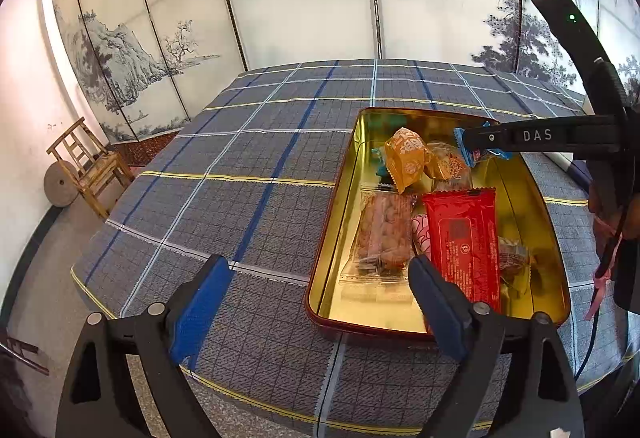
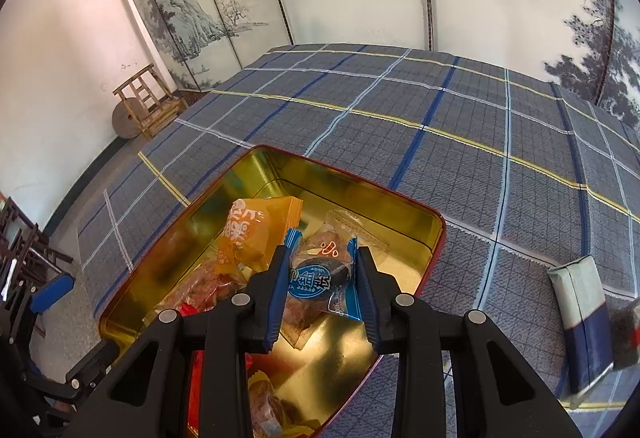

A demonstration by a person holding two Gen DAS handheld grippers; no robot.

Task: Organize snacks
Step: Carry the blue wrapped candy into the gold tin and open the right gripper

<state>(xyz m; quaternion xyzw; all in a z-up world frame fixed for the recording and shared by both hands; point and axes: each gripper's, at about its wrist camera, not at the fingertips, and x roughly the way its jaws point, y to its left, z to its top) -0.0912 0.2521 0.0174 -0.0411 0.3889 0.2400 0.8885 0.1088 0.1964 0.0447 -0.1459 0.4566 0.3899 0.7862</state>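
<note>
1. Jaws of the right gripper (image 2: 322, 278) clamp a blue-wrapped snack (image 2: 320, 280) above the gold tin (image 1: 554, 238).
2. Left gripper (image 1: 320, 292) hovers at the tin's near rim, jaws wide apart, holding nothing.
3. Orange packet (image 1: 406, 159) and red packet (image 1: 464, 234) lie inside the tin on the plaid table (image 1: 240, 197).

Right tool (image 2: 322, 278) pinches with narrowed jaws; left tool (image 1: 320, 278) hangs spread wide.

Glossy gold metal tin (image 1: 340, 197), shiny plastic snack wrappers (image 1: 464, 238), matt woven checked tablecloth (image 1: 240, 205), wooden chair (image 1: 90, 165)
</note>
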